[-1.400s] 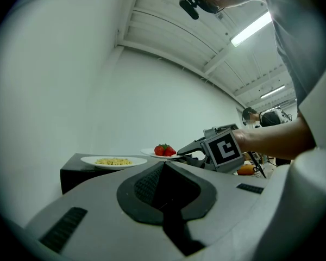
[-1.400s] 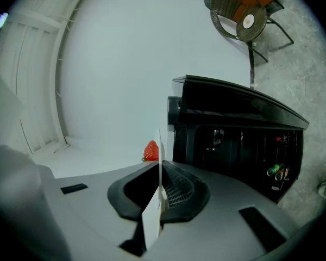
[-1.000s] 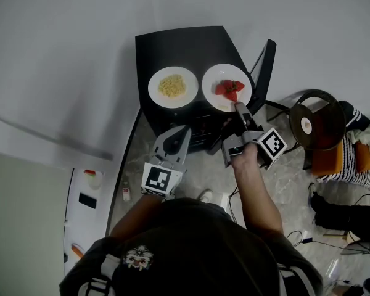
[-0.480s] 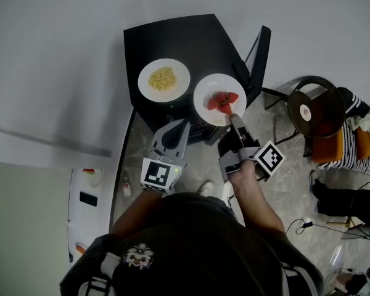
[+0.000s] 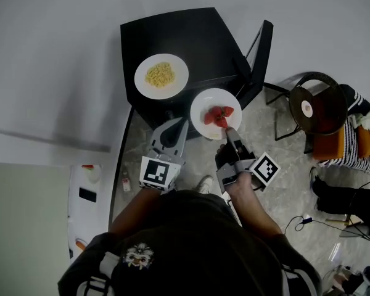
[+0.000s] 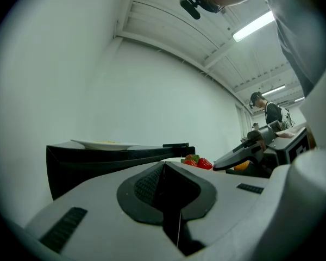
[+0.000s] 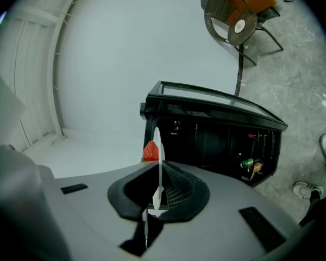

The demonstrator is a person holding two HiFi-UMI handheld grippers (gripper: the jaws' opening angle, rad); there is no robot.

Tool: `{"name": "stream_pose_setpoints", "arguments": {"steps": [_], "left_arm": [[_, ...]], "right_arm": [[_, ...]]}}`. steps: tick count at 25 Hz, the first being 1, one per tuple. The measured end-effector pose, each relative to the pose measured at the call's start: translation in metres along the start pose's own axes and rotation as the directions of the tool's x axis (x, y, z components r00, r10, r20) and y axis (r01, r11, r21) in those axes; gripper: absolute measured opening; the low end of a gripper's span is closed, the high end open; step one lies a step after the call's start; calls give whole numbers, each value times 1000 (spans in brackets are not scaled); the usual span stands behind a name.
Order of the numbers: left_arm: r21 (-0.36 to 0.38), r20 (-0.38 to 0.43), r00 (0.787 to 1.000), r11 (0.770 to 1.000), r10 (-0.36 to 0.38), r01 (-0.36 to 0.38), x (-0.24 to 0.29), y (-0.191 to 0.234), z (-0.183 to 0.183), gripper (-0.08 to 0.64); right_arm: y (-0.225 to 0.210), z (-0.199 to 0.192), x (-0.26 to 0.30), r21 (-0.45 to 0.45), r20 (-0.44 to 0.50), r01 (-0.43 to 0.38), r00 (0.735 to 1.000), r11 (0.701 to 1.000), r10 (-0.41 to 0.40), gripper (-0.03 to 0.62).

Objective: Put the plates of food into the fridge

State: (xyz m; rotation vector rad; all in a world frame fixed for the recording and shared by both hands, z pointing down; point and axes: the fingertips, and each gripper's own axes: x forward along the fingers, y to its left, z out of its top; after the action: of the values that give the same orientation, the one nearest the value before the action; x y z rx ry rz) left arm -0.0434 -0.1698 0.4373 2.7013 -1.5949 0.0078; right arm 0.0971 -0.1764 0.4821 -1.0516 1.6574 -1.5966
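Here, 2 white plates can be seen. 1 plate (image 5: pixel 176 86) sits on top of the black fridge (image 5: pixel 191 36) and holds a small pile of yellow noodles (image 5: pixel 160 74). The other plate (image 5: pixel 202 103) holds a few red strawberries (image 5: pixel 217 114); how many is hard to count. This plate is up in the air, just in front of the fridge and not inside it.

There are 2 tongs, 1 in each hand. The right tongs (image 5: pixel 229 132) pinch the near rim of the strawberry plate. In the right gripper view the thin white rim stands edge-on between the 2 jaws, with 1 strawberry peeking up behind it. The left tongs (image 6: pixel 164 167) are pressed together with nothing between them. They point level at the fridge, just beside the right tongs and a little below the noodle plate.

The 1 fridge is open. Its door (image 5: pixel 259 57) swings out to the right, and the inside looks dark. A few small cans or bottles (image 7: pixel 249 165) sit low down in it; the right gripper view does not show if they are on the door or a shelf.

1 round chair (image 5: pixel 313 113) stands on the grey stone floor (image 5: pixel 277 159), well apart from the fridge on the right.
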Motion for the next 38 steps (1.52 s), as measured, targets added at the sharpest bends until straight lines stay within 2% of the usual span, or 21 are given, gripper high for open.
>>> {"name": "stream_pose_setpoints", "arguments": {"steps": [7,11,25,32,38], "left_arm": [[-9,-25,999,1000,28,-28,-5,5,-9,23],[9,-42,998,999,40,-40,-8,10,-15,23],[-13,-81,994,997,79,-80,-13,29,-35,23],[-35,-105,991,996,84,-88,-13,31,-50,23],[-25,-106,989,994,107,-110,5,46,-61,23]], "right_arm": [[-40,5,17,-13,6,67,998,998,-67,34],[-56,7,33,-2,18,69,997,998,-69,34],[-99,17,89,-17,61,122,991,992,-121,34],[-112,24,113,6,94,136,986,991,-136,34],[-115,29,127,18,114,132,985,991,-133,34]]}}
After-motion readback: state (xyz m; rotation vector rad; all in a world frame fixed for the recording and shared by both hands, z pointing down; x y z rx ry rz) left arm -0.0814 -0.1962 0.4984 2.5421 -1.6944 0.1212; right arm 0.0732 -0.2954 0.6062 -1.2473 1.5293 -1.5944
